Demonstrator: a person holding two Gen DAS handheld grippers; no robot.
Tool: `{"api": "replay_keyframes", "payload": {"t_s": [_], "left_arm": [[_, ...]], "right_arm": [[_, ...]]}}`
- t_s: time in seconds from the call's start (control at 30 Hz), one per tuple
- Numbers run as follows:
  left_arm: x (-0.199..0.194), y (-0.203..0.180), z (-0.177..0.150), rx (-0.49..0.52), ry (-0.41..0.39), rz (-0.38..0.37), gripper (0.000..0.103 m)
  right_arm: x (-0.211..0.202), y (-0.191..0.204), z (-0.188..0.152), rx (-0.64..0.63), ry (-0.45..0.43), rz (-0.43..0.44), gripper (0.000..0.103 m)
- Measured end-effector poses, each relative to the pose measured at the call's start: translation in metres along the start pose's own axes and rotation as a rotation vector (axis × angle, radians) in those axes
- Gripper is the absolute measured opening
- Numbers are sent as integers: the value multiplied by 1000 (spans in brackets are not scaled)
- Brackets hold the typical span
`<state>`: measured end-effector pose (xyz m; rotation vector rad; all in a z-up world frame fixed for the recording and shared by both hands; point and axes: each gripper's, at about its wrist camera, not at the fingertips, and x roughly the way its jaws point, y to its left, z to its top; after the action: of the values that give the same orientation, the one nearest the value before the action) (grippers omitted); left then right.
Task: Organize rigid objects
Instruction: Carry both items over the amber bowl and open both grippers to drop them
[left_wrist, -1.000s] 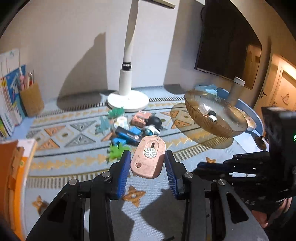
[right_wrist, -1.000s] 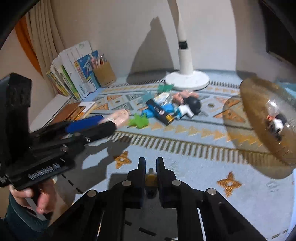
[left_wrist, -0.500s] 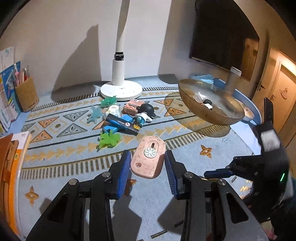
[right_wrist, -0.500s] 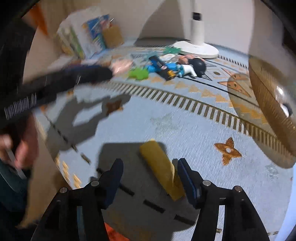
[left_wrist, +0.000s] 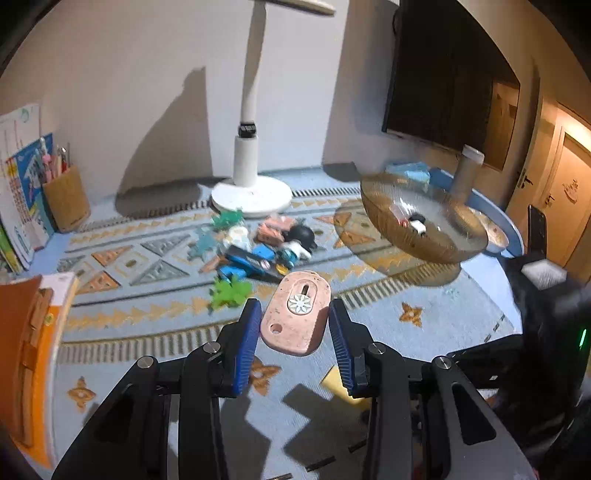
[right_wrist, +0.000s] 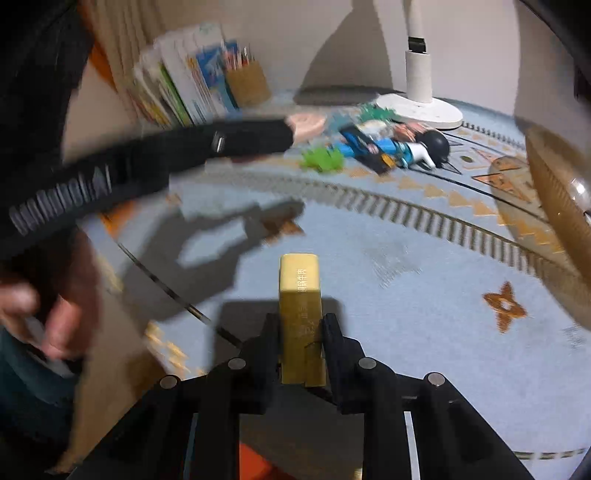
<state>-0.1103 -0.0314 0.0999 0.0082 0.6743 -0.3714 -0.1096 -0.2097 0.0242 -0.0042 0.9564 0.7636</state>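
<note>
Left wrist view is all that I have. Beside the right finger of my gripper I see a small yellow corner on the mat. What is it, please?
Observer: It is a yellow block, long and narrow, with printed characters on its side.
Operator: Is the right gripper near it?
Observer: Yes. The right gripper has one finger on each side of the block, and both seem to touch it, though the picture is blurred.
Operator: Which way does the block point?
Observer: Its far end points away from the gripper, toward the toy pile, and stops well short of it.
</note>
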Motion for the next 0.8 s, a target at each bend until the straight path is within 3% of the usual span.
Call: {"api": "replay_keyframes", "payload": {"t_s": [0.1, 0.27, 0.4, 0.5, 0.6, 0.8], "left_arm": [[-7, 0, 14, -14, -29, -4, 35], [-17, -21, 59, 31, -103, -23, 35], [-21, -59, 106, 92, -192, -63, 35], [-7, -87, 126, 126, -205, -110, 35], [30, -115, 136, 135, -147, -166, 35], [124, -161, 109, 159, 67, -229, 35]], "right_arm": [[-26, -13, 13, 52, -76, 28, 23], [-102, -38, 30, 96, -265, -48, 23], [-185, -66, 33, 129, -450, -265, 23], [-224, -92, 36, 179, -531, -406, 23], [-238, -123, 38, 238, -521, -467, 23], [-213, -184, 29, 370, -341, -520, 23]]}}
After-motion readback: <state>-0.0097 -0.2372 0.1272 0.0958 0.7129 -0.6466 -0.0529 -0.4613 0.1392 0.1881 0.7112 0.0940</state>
